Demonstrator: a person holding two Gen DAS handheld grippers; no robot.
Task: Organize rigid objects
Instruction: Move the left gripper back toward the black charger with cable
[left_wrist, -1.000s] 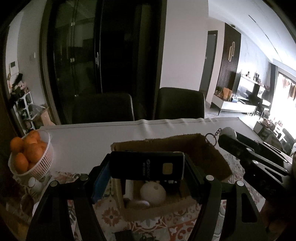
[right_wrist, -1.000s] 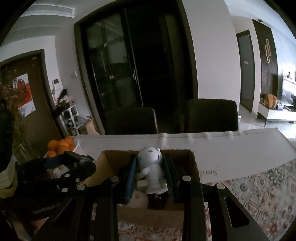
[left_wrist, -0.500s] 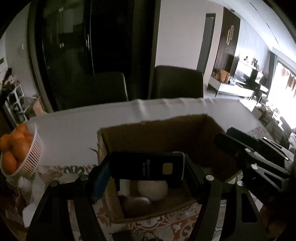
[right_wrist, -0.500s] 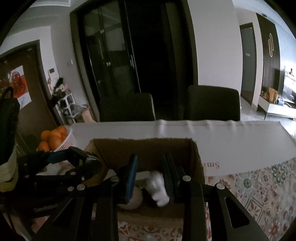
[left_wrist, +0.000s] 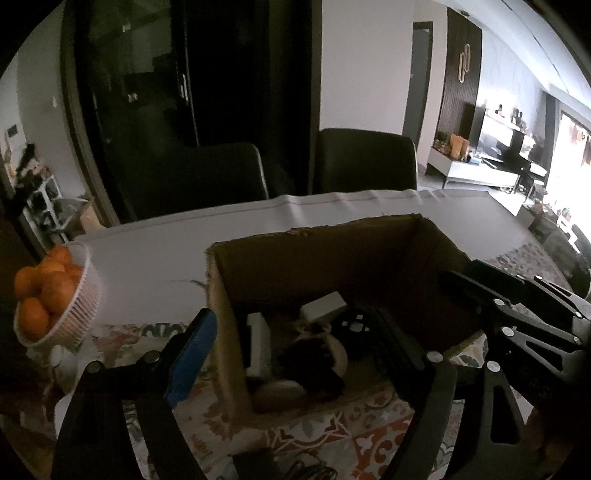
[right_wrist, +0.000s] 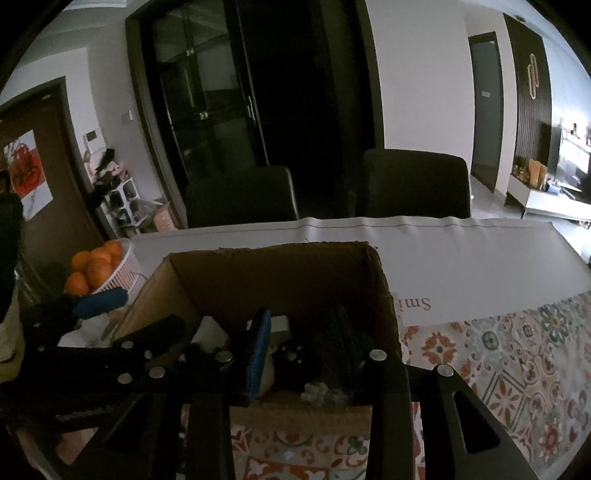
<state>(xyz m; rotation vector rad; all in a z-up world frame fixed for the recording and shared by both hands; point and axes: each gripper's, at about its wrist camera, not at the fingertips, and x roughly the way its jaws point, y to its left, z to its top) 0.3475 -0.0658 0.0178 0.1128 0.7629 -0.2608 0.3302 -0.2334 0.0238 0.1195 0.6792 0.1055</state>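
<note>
An open cardboard box (left_wrist: 317, 258) stands on the table and holds several small objects, among them a black device (left_wrist: 351, 326), a grey block (left_wrist: 323, 312) and a white piece (left_wrist: 258, 343). My left gripper (left_wrist: 291, 343) is open and empty, its fingers straddling the box's left wall. My right gripper (right_wrist: 303, 347) is open and empty, its fingers lowered inside the box (right_wrist: 280, 280) over a dark object (right_wrist: 293, 356). The right gripper also shows at the right of the left wrist view (left_wrist: 517, 317).
A white basket of oranges (left_wrist: 55, 295) stands at the left of the table, also seen in the right wrist view (right_wrist: 103, 269). A white cloth (right_wrist: 443, 258) covers the far table, a patterned cloth (right_wrist: 517, 369) the near part. Two dark chairs (left_wrist: 362, 162) stand behind.
My left gripper opened and let the black device drop into the box. My right gripper released the white figurine into the box and stays open inside it.
</note>
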